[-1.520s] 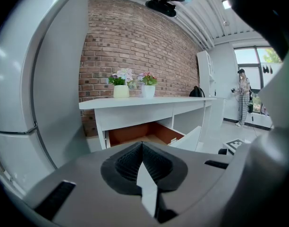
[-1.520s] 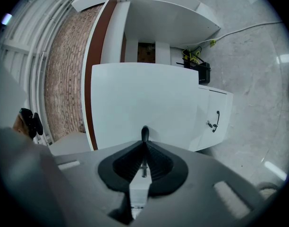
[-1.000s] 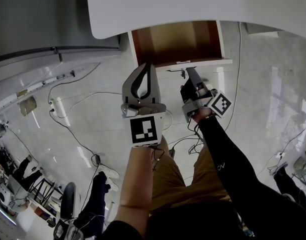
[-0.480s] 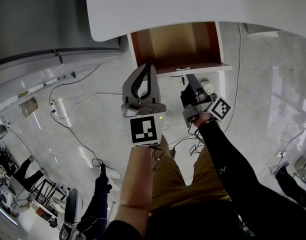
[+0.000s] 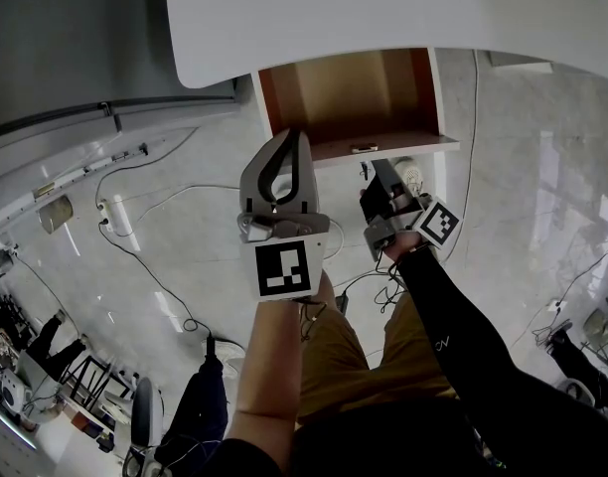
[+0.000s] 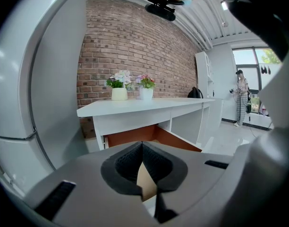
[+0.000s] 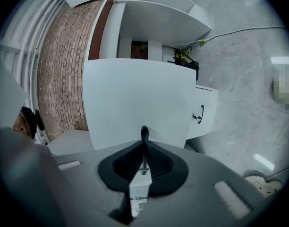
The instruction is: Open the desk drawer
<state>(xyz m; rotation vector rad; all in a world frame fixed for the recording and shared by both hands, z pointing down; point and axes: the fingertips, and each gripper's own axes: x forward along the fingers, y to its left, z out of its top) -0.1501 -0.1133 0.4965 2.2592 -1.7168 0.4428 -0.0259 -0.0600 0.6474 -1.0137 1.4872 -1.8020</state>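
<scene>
We see a white table (image 5: 383, 8) and a drawer (image 5: 354, 87) that is orange-brown inside with a white front and a black handle (image 7: 144, 132). The left claw (image 5: 292, 135) is pale grey with black pads and bears a black square pattern on white. The right claw (image 5: 372, 175) is dark grey to black, with the same black-and-white pattern. The sleeve (image 5: 463, 336) is black, and the trousers (image 5: 349, 366) are tan. The floor (image 5: 185, 237) is glossy pale grey with white glints. The brick wall (image 6: 135, 46) is red-brown with pale joints, and the pots (image 6: 119, 94) are white, their flowers (image 6: 145, 81) green, white and pink
</scene>
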